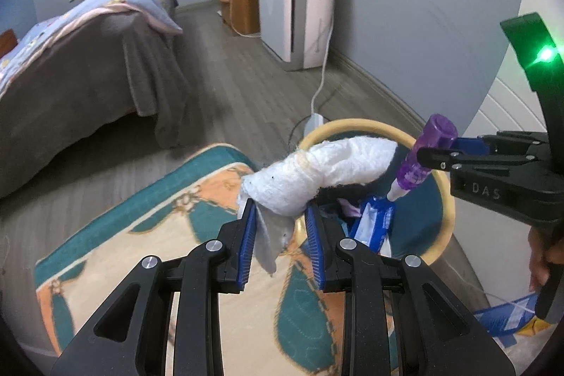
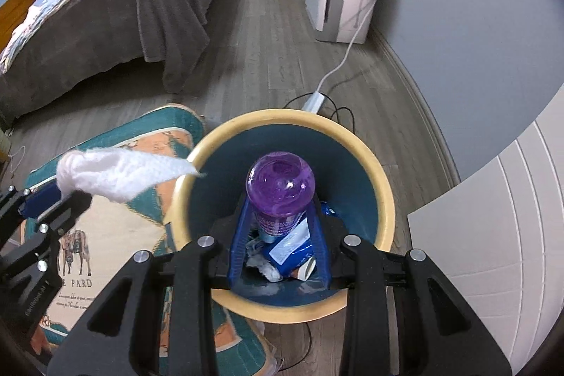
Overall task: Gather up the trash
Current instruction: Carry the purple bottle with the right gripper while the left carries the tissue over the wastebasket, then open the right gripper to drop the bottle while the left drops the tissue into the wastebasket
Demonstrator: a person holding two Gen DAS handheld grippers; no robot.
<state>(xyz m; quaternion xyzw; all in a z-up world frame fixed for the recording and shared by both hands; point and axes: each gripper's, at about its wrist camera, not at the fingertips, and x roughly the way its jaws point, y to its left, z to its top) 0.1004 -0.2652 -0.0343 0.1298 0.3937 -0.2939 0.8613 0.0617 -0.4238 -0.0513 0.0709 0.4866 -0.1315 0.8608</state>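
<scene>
My left gripper (image 1: 280, 212) is shut on a crumpled white paper towel (image 1: 317, 171) and holds it over the near rim of a round bin (image 1: 446, 221) with a yellow rim and teal inside. The towel also shows in the right wrist view (image 2: 116, 173). My right gripper (image 2: 280, 217) is shut on a purple bottle (image 2: 280, 189) and holds it over the bin (image 2: 384, 196), cap pointing down. The bottle (image 1: 423, 157) shows in the left wrist view too. Inside the bin lie a blue and white wrapper (image 2: 289, 249) and crumpled white tissue (image 2: 268, 270).
A teal and orange rug (image 1: 158, 235) lies left of the bin. A bed (image 1: 88, 59) with a grey cover stands at the left. A white appliance (image 1: 299, 9), a power strip (image 2: 313, 101) with cables and a white panel (image 2: 493, 235) stand along the wall.
</scene>
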